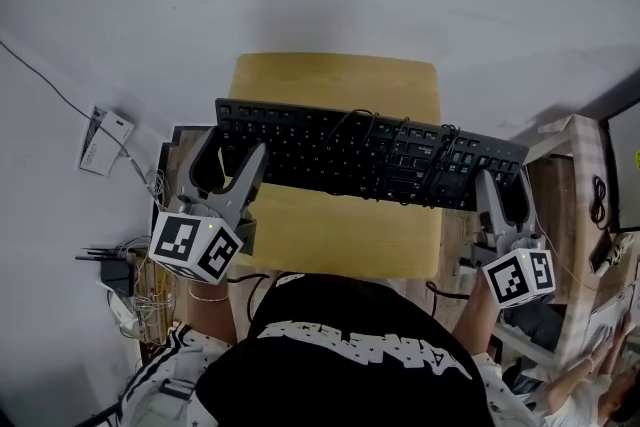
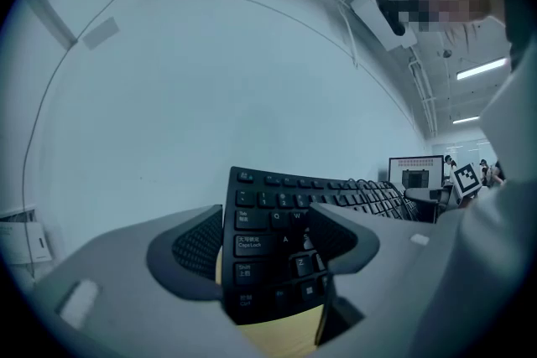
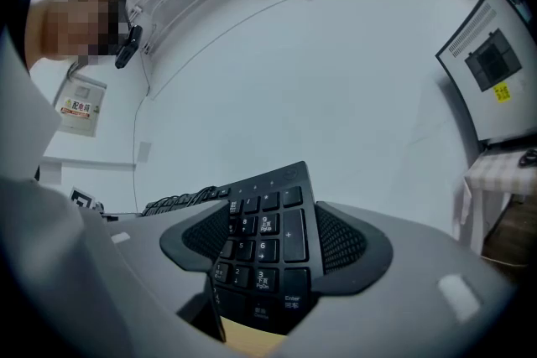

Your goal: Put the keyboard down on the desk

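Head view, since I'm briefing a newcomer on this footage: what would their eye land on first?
The black keyboard comes first, stretched across the middle of the picture over the small wooden desk, with its cable lying looped over the keys. Next come the left gripper and the right gripper, each clamped on one end of the keyboard.

Grey left gripper (image 1: 232, 152) and right gripper (image 1: 503, 183), black-and-white marker cubes (image 1: 195, 248), black shirt (image 1: 350, 360).
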